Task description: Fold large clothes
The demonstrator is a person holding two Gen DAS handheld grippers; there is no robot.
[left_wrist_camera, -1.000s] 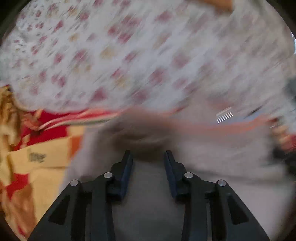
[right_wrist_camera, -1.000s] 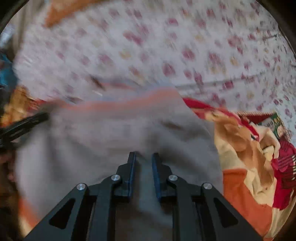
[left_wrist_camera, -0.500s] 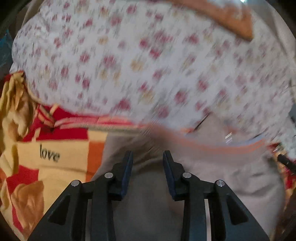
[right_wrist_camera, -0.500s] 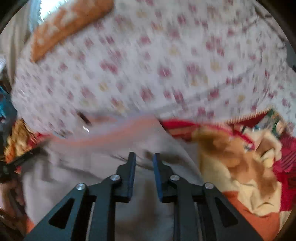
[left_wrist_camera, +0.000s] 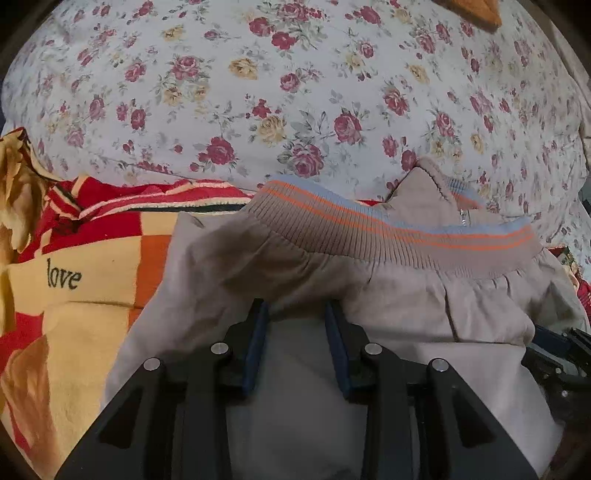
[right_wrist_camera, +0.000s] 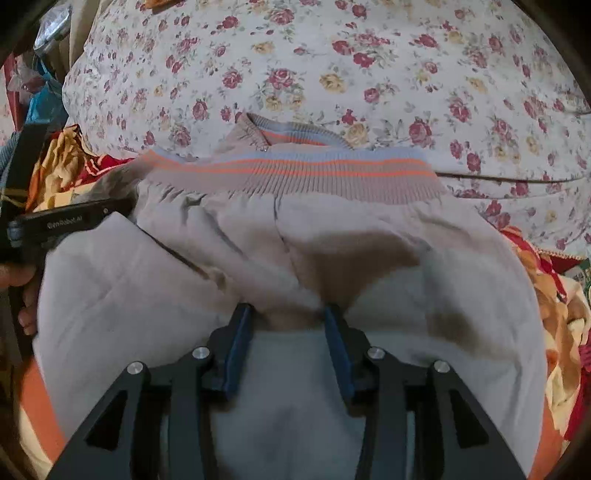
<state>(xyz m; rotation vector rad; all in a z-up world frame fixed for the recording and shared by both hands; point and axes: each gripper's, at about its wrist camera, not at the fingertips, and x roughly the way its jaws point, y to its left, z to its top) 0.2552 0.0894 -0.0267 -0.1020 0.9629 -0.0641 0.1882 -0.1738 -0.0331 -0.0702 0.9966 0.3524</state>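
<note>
A beige jacket [left_wrist_camera: 406, 295] lies folded over on the bed, its ribbed hem [left_wrist_camera: 369, 229] with orange and blue stripes across the top of the fold. A zip collar peeks out behind it. My left gripper [left_wrist_camera: 295, 308] is narrowly set, with a bunched fold of the jacket pinched between its blue pads. In the right wrist view the same jacket [right_wrist_camera: 369, 229] and hem [right_wrist_camera: 295, 173] fill the middle. My right gripper [right_wrist_camera: 287, 312] has its jaws opening; a fold of cloth sits loosely between them. The left tool's black body [right_wrist_camera: 70, 221] and a hand [right_wrist_camera: 22, 291] show at the left edge.
A white floral bedsheet [left_wrist_camera: 295, 92] covers the bed behind the jacket. A red, yellow and orange blanket printed "love" [left_wrist_camera: 62, 277] lies under and to both sides of it. Bags and clutter [right_wrist_camera: 44, 103] sit beyond the bed's left end. An orange cloth [left_wrist_camera: 476, 11] is at the top.
The right jaws have spread apart from nearly shut. Both views have steadied from motion blur, and the striped hem now lies flat across the fold. The left jaws keep the same gap.
</note>
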